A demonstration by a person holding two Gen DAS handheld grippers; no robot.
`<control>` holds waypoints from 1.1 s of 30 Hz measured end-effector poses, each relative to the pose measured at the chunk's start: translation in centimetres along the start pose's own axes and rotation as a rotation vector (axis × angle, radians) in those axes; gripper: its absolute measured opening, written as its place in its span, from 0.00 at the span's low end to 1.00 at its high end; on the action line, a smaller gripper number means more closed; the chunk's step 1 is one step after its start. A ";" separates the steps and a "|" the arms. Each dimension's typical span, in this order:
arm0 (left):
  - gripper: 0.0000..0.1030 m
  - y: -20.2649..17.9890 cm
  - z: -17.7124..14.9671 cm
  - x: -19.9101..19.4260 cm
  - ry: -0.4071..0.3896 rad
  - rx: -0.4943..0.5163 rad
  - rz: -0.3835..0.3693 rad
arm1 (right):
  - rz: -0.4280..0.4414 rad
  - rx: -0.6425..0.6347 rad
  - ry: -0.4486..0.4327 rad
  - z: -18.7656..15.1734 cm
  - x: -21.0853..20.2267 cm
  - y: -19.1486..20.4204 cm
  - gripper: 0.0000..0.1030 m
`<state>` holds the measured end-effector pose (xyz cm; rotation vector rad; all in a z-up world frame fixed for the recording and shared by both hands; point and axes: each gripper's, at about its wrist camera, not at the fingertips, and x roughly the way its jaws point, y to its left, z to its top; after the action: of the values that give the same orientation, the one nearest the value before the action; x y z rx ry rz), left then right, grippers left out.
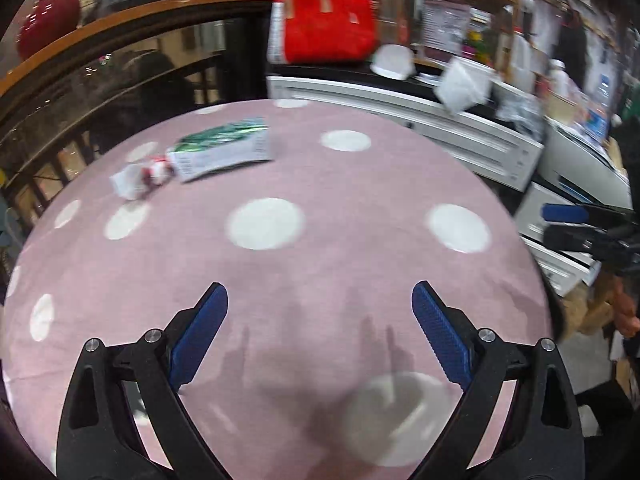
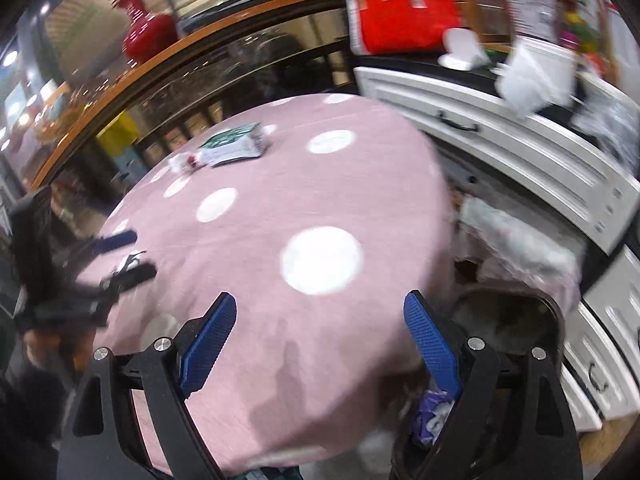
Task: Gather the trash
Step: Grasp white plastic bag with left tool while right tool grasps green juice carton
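Note:
A green-and-white flattened carton (image 1: 222,148) lies at the far left of the round pink polka-dot table (image 1: 320,248). A crumpled white-and-red wrapper (image 1: 142,176) lies just left of it. Both also show in the right wrist view, the carton (image 2: 236,145) and the wrapper (image 2: 185,161). My left gripper (image 1: 320,300) is open and empty above the table's near part; it also shows in the right wrist view (image 2: 120,252). My right gripper (image 2: 320,312) is open and empty over the table's right edge. A dark bin (image 2: 512,320) holding purple and white scraps (image 2: 432,416) sits below it.
White drawers (image 2: 520,148) with a black top stand right of the table, carrying a red bag (image 1: 328,20), a white cup (image 1: 394,62) and white plastic (image 1: 464,84). A curved wood-topped glass railing (image 1: 120,60) runs behind the table, with a red vase (image 2: 148,32).

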<state>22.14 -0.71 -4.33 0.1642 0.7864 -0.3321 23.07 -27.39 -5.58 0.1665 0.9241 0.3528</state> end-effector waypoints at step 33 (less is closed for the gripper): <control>0.58 20.4 10.9 16.3 0.173 0.124 0.079 | 0.100 -0.828 0.290 19.8 26.5 14.7 0.67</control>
<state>47.29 11.69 -7.95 0.3429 0.9279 -0.2939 50.26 -3.77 -9.40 -0.6140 0.9856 0.8375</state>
